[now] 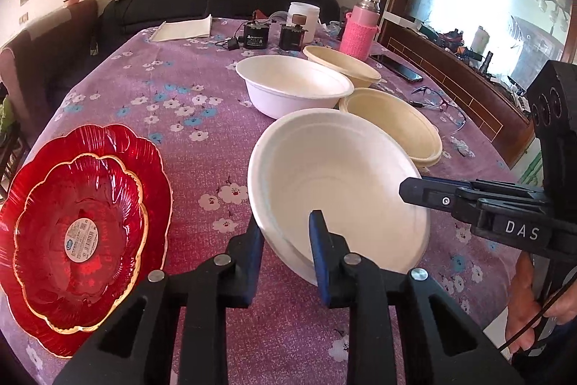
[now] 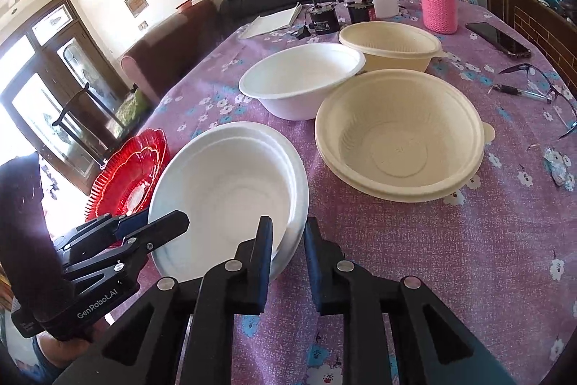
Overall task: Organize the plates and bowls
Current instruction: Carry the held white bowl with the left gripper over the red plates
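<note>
A stack of white bowls (image 1: 339, 183) (image 2: 230, 193) is tilted above the purple floral tablecloth. My left gripper (image 1: 286, 233) is shut on its near-left rim. My right gripper (image 2: 286, 237) is shut on its right rim; it also shows in the left wrist view (image 1: 414, 193). Another white bowl (image 1: 294, 85) (image 2: 303, 82) stands behind. Two cream bowls sit to the right, one near (image 1: 393, 128) (image 2: 400, 136) and one far (image 1: 342, 64) (image 2: 391, 42). Two nested red glass plates (image 1: 79, 230) (image 2: 131, 175) lie at the left.
At the table's back are a pink-sleeved bottle (image 1: 360, 31), a white jar (image 1: 304, 18), two small black devices (image 1: 256, 35) and a notepad (image 1: 184, 29). A phone (image 2: 499, 38), glasses (image 2: 541, 85) and a pen lie at the right. A sofa runs behind the table.
</note>
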Motion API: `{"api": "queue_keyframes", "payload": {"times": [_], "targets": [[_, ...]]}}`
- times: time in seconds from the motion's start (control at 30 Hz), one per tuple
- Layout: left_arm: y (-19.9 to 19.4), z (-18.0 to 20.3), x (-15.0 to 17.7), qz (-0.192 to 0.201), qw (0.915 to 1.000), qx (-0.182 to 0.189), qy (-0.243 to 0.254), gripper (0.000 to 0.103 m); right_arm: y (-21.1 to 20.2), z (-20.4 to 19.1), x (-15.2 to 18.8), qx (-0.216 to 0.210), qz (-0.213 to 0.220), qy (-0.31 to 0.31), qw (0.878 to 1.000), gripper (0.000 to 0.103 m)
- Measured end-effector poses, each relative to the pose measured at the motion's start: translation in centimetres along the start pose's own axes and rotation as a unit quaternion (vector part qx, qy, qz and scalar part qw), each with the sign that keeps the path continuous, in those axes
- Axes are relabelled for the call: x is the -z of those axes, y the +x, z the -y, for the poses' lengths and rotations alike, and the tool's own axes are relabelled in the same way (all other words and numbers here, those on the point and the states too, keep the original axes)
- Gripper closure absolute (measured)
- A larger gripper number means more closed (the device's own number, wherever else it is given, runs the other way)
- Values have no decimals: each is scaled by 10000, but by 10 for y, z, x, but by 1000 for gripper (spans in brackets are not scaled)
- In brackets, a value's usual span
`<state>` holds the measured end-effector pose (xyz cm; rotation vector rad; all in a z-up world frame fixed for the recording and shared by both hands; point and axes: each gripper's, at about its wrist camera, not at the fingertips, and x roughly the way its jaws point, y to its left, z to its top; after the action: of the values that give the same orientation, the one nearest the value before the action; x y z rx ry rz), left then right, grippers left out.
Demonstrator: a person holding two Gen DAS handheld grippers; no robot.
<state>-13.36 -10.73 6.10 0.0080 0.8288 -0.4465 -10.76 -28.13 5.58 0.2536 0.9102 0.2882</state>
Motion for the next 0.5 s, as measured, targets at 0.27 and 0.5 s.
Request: {"api": "queue_keyframes", "payload": {"times": [0.27,0.5], "targets": [[-18,-16,-2,165,9997,-47,-154,79,0,-16,-8,-167,-81,-98,9998,83],[-41,-37,-2,410,9983,-201,-352,79,0,-48,-18,-310,3,-395,9987,83]]}}
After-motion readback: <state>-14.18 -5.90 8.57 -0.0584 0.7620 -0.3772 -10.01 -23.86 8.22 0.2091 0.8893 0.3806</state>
